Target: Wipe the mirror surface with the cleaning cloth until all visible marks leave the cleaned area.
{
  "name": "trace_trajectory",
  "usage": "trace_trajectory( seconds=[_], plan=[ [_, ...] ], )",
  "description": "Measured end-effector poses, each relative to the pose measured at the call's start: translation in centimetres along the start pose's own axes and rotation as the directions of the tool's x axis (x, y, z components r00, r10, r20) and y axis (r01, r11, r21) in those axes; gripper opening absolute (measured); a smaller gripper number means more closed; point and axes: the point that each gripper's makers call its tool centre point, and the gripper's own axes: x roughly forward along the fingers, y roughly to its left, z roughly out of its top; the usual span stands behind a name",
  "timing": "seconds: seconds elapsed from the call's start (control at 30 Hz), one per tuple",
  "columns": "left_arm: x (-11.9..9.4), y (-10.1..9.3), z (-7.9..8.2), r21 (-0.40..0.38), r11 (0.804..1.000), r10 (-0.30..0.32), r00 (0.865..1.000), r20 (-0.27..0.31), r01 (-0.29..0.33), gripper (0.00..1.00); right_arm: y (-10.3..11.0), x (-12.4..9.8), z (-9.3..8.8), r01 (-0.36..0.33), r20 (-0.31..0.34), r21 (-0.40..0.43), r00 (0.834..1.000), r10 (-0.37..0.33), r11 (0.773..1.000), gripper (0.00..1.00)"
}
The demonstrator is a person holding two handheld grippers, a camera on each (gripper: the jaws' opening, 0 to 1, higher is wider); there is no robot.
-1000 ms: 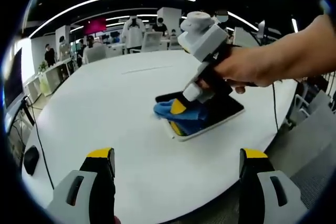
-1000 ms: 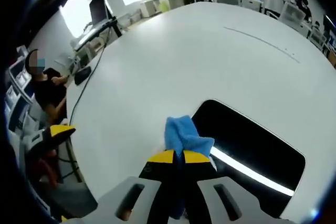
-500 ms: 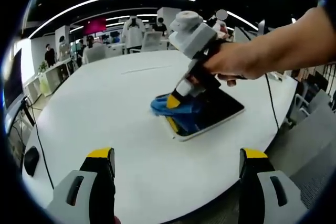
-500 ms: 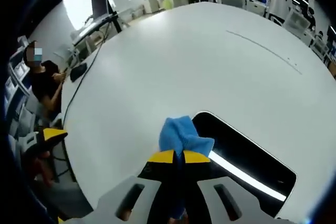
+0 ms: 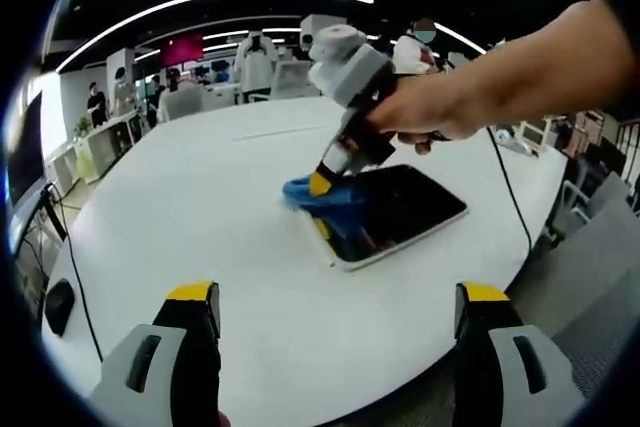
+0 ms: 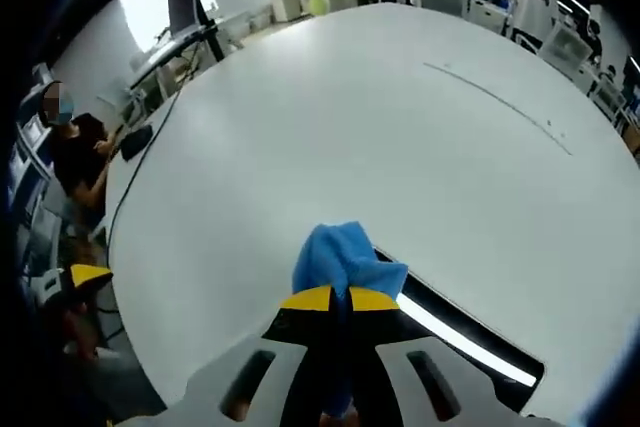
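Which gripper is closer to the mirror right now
Right. The right gripper presses the blue cloth on the mirror; the left gripper hangs open, well short of it.

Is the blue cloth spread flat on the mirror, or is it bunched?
Bunched. The blue cloth is pinched in a wad in the shut right claw, pressed at the mirror edge.

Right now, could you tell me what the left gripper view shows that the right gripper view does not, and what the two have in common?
The left gripper view alone shows the left gripper, jaws spread open with nothing between them, the person's hand holding the right gripper, and nearly the whole mirror. The right gripper view alone shows a dark cable trailing across the table's far side. Both show the blue cleaning cloth clamped in the right gripper's jaws at the mirror's edge on the white table.
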Motion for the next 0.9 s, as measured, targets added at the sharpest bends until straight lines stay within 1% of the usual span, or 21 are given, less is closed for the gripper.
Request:
trace_trajectory(
  seconds=[0.1, 0.13, 0.2, 0.27, 0.33, 0.53, 0.77, 0.9],
  plan=[
    [0.2, 0.5, 0.1, -0.009, 1.0, 0.004, 1.0, -0.003, -0.004, 0.99, -0.4, 0.3, 0.5, 0.001, 0.01, 0.014, 1.0, -0.001, 1.0, 0.0],
    [0.3, 0.5, 0.1, -0.008, 1.0, 0.005, 1.0, -0.005, -0.005, 0.99, -0.8, 0.6, 1.0, 0.002, 0.012, 0.015, 1.0, -0.002, 1.0, 0.0],
    [0.4, 0.6, 0.3, -0.007, 1.0, 0.009, 1.0, 0.0, -0.009, 0.99, -0.9, 0.7, 1.3, 0.004, 0.011, 0.007, 1.0, -0.005, 1.0, 0.0],
    [0.5, 0.6, 0.2, -0.012, 1.0, 0.007, 1.0, -0.004, -0.007, 0.99, -1.4, 1.2, 2.0, 0.007, 0.007, -0.003, 1.0, -0.007, 1.0, 0.0],
    [0.6, 0.6, 0.3, -0.008, 1.0, 0.007, 1.0, -0.005, -0.007, 0.99, -1.8, 1.5, 2.2, 0.003, 0.004, 0.001, 1.0, -0.003, 1.0, 0.0],
    [0.7, 0.7, 0.3, -0.007, 1.0, 0.01, 1.0, -0.008, -0.011, 0.99, -1.8, 1.5, 1.9, -0.021, 0.002, -0.009, 1.0, 0.021, 1.0, 0.0],
    [0.7, 0.6, 0.1, -0.012, 1.0, 0.01, 1.0, -0.013, -0.01, 0.99, -2.2, 1.1, 1.2, -0.025, 0.0, 0.016, 1.0, 0.025, 1.0, 0.0],
    [0.6, 0.8, 0.2, -0.02, 1.0, 0.022, 1.0, -0.007, -0.022, 0.99, -2.6, 0.7, 0.7, -0.021, 0.004, 0.021, 1.0, 0.021, 1.0, 0.0]
  ],
)
